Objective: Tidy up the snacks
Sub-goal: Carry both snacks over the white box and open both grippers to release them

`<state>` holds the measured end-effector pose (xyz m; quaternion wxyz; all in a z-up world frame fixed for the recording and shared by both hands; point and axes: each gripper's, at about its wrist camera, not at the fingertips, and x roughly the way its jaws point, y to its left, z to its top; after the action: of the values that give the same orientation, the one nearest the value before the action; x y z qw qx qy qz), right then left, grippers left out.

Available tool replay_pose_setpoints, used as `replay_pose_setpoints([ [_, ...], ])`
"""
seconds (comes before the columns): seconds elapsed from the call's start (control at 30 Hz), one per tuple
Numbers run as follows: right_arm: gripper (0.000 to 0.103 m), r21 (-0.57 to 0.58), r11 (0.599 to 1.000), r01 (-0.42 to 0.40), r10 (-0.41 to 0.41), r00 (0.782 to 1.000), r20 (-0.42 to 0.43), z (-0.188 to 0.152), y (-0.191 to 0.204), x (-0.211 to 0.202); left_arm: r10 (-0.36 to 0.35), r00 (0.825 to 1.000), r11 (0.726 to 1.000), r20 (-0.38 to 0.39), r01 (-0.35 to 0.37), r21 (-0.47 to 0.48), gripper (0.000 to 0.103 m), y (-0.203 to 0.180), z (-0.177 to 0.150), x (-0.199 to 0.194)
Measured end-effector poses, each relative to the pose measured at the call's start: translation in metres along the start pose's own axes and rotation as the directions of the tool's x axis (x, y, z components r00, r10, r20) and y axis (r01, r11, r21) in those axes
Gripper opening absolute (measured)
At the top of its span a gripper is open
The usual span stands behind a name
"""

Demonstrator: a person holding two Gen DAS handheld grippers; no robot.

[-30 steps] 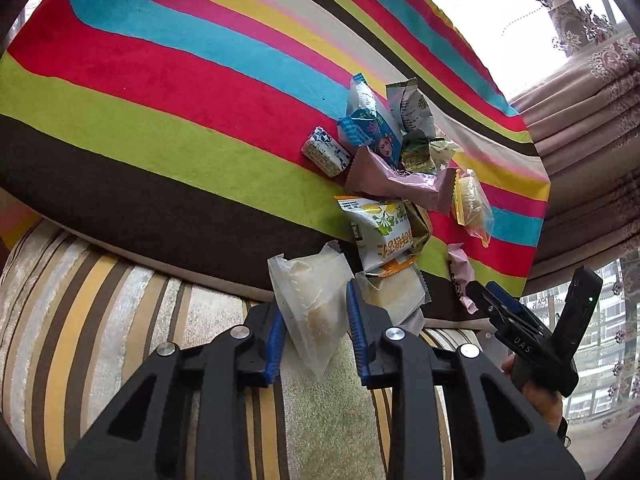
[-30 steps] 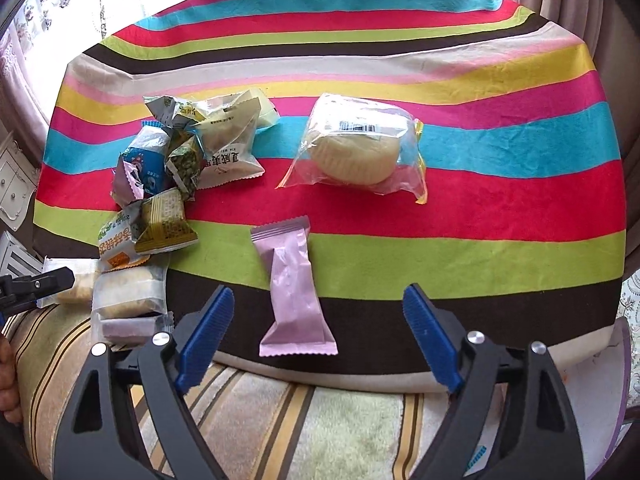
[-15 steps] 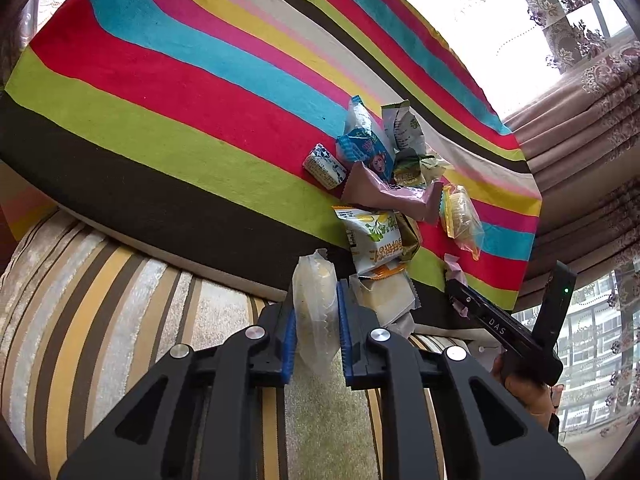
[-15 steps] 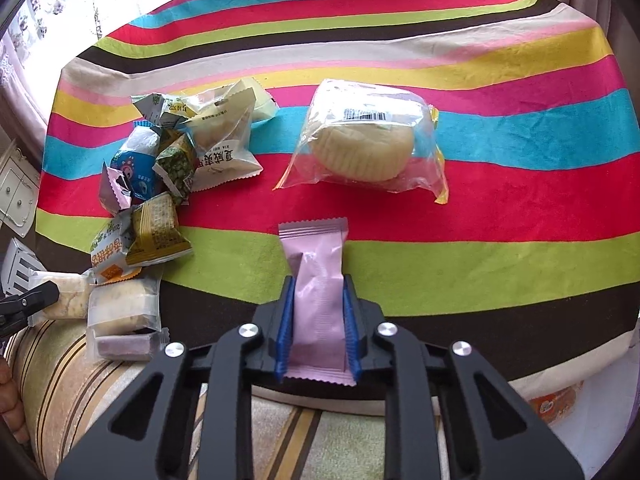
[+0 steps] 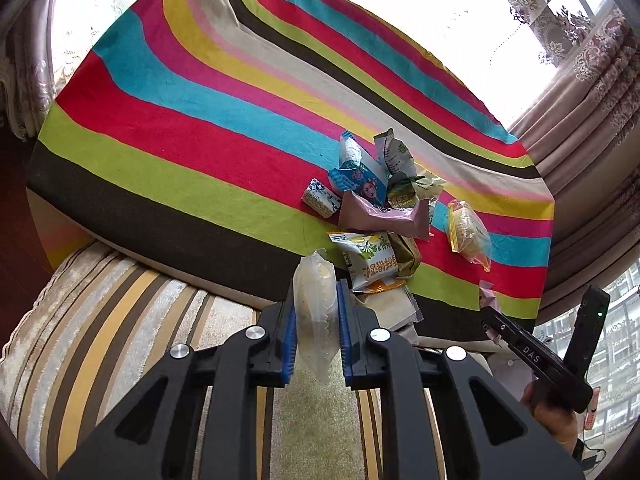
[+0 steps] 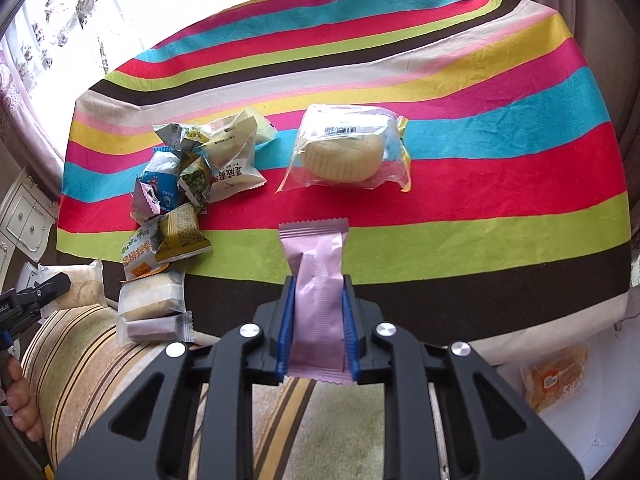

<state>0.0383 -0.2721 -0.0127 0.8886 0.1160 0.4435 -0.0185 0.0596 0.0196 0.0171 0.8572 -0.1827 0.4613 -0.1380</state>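
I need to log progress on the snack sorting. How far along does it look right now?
Early. Done: nothing looks sorted, though one round pastry pack lies apart on the striped cloth. In hand: the left gripper is shut on a clear-wrapped pastry, and the right gripper is shut on a pink wrapper. Left: the jumbled snack pile and the packs at the cloth's edge.

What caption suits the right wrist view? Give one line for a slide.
Right gripper shut on a pink packet above the striped cloth, snack pile to its left.
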Motion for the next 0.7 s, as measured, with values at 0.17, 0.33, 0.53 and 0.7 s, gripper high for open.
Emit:
replay_pose_setpoints([
  [0.17,0.022,0.03,1.0,-0.005,0.004,1.0,0.021,-0.011,-0.007,-0.016,0.068,0.997,0.994,0.041,-0.071,0.083,0.015,-0.026,-0.002,-0.002],
  [0.33,0.022,0.064,0.998,-0.007,0.005,0.999,0.037,-0.021,-0.019,-0.031,0.078,0.995,0.984,0.057,-0.086,0.155,0.015,-0.054,-0.006,0.001],
  [0.53,0.022,0.104,0.994,0.034,-0.039,0.998,0.045,-0.035,-0.04,-0.045,0.08,0.993,0.961,0.088,-0.1,0.256,0.015,-0.096,-0.015,0.004],
  [0.7,0.022,0.144,0.987,0.073,-0.082,0.995,0.056,-0.047,-0.063,-0.057,0.06,0.994,0.933,0.091,-0.089,0.35,0.015,-0.136,-0.025,0.011],
])
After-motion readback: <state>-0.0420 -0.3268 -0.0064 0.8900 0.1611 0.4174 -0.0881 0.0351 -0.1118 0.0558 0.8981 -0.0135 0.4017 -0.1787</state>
